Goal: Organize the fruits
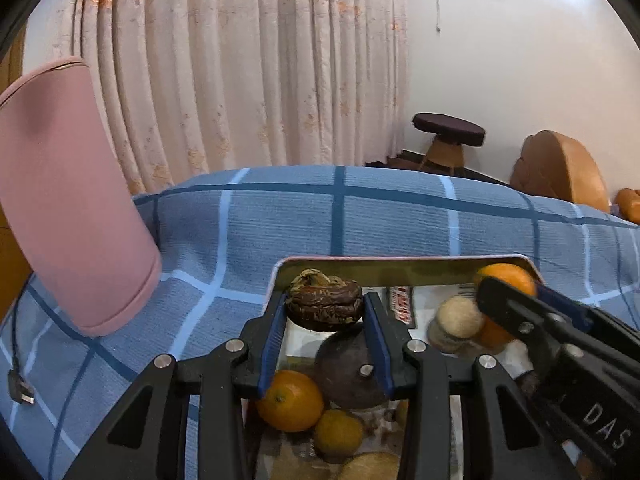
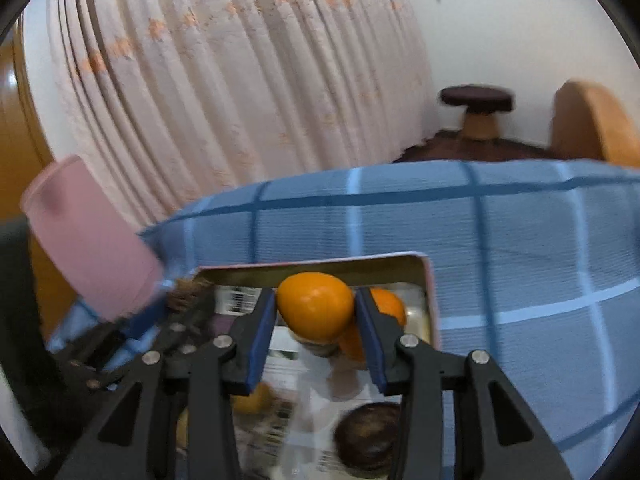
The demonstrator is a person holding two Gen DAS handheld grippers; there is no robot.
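Left gripper (image 1: 325, 312) clamped on a shrivelled dark-brown wrinkled fruit (image 1: 326, 300), blue-padded fingers (image 1: 273, 332) pressed against both sides, held above the shallow metal tray with a pink rim (image 1: 400, 266) near its far-left corner. Right gripper (image 2: 316, 312) closed on a smooth round orange (image 2: 316, 306), lifted over the tray close to its far-right corner, the same tray rim showing behind it (image 2: 320, 262).

Inside the tray, on a printed newspaper lining (image 1: 424, 304): a large dull purple-brown round fruit (image 1: 346, 372) below the left gripper, a bright orange citrus fruit (image 1: 290, 400) at its near-left side, a smaller yellowish citrus fruit (image 1: 338, 434) just beside that one, a pale beige round fruit (image 1: 458, 316) toward the far-right corner, partly behind the right gripper. From the right wrist view, a second orange (image 2: 388, 306) behind the held one, touching or nearly so; blur too strong to tell.

Tray resting on a blue checked bedspread (image 1: 280, 224). Pink cylindrical bolster (image 1: 68, 200) lying on the bedspread at the left edge, well apart from the tray. Pale floral curtain (image 1: 240, 60) behind.
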